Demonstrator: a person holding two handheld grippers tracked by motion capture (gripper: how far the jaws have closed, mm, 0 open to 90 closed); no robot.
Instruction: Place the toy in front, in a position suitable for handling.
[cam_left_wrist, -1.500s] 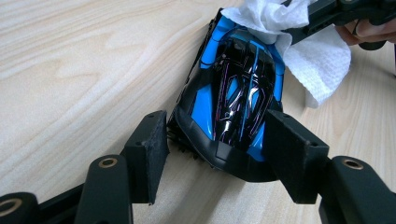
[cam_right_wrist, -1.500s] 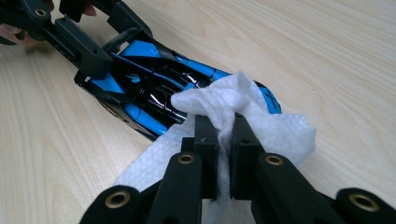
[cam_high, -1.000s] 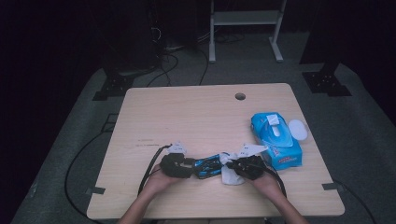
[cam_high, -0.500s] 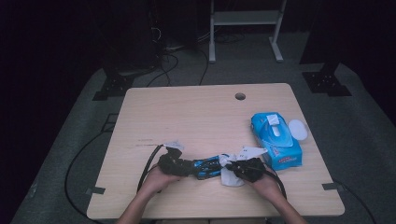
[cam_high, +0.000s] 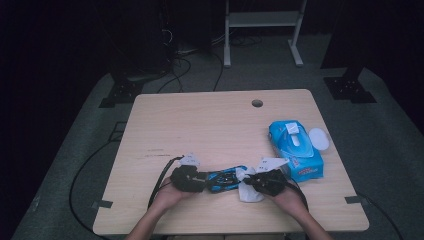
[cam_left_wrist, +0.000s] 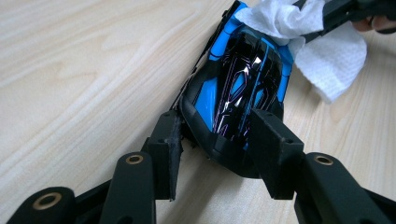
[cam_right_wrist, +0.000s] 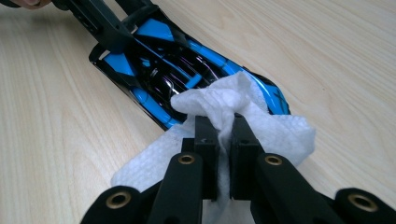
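Lying flat on the table (cam_high: 210, 125), the blue and black toy car (cam_high: 226, 180) is the thing to look at, so every place here is told from the car. Its long side runs from one hand to the other, near the person's edge of the table. The left gripper (cam_left_wrist: 215, 154) sits at one end of the car, and its jaws have just been closing in; in the left gripper view they stand on both sides of that end, with the pads at the car's sides, holding it. The right gripper (cam_right_wrist: 226, 140) is at the other end of the car. Its jaws are squeezed tight on a bunched white wipe (cam_right_wrist: 219, 105), and the wipe rests on top of that end of the car and spills onto the table beside it. So the wipe is at one end, and the car's long shiny top stretches away from it toward the left gripper. My guess is that the next rub should go along that long line. Past the wipe end of the car, well off to the side, sits a blue pack of wipes (cam_high: 295, 150).
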